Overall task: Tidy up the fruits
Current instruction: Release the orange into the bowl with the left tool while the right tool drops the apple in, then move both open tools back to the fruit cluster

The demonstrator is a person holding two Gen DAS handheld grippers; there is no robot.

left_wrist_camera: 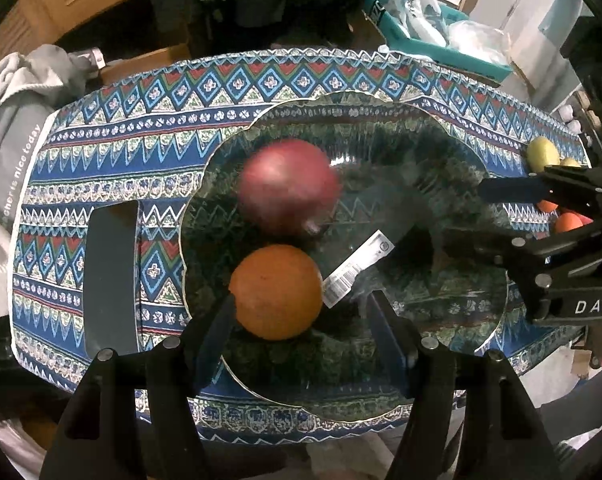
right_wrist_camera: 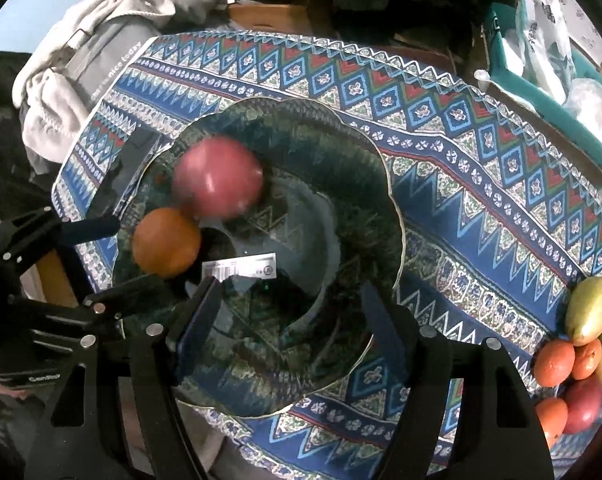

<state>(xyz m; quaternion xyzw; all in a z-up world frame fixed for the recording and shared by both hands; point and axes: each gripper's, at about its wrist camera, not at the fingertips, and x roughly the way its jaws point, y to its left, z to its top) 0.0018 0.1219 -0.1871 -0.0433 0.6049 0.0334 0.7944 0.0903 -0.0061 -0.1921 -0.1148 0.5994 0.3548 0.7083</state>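
While apart, both claws (left_wrist_camera: 301, 320) empty

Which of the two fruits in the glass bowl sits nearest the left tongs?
The orange, right beside the left tongs' finger; the blurred red apple lies farther off.

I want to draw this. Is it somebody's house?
Probably a lived-in room at home: a patterned tablecloth under a glass fruit bowl, a grey sweatshirt heaped nearby.

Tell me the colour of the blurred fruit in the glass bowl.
Dark red apple; clearest in the left wrist view.
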